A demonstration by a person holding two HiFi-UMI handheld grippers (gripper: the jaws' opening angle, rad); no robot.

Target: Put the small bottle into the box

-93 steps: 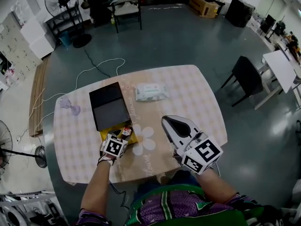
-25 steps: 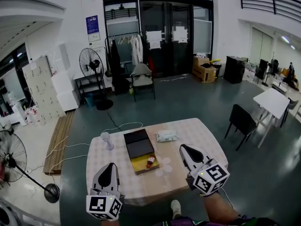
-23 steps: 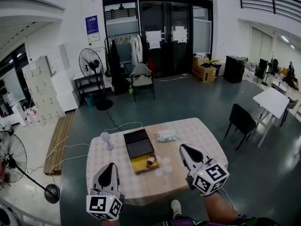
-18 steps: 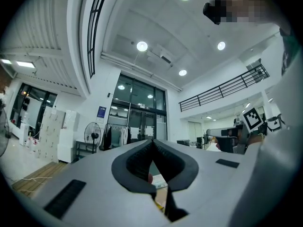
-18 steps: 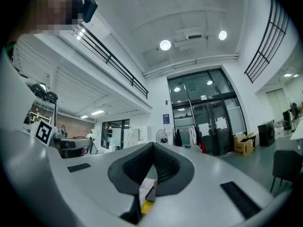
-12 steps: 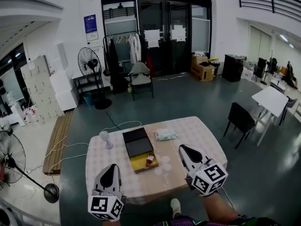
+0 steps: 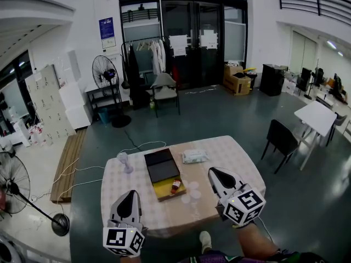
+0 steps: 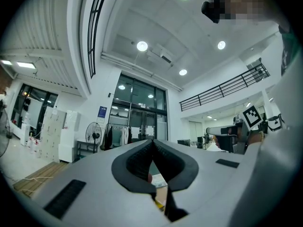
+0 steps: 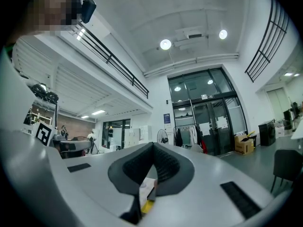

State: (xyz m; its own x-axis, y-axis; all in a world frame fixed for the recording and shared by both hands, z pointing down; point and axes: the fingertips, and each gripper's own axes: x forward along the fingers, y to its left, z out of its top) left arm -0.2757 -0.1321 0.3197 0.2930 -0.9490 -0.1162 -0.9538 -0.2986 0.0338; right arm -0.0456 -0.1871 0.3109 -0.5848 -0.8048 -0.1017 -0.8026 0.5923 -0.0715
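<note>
Both grippers are just hanging in the air on the near side of the table (image 7: 225,149), pointing roughly level, and neither one touches anything. The left gripper (image 7: 129,197) has its jaws pressed fully together with nothing between them; its own view shows the pads meeting at the tip. It's the same for the right gripper (image 7: 215,174), jaws closed and empty.

The small bottle (image 7: 175,186) is already in the box (image 7: 164,193). It lies in the yellow bottom half, close to the edge where the black lid (image 7: 160,166) is flipped open flat on the table behind it. The box sits about mid-table, between the two grippers in the head view, well apart from both.

Also on the table are a white pack of wipes (image 7: 194,156) just to the right of the lid and a small clear stemmed glass (image 7: 124,160) standing upright off to the left.
</note>
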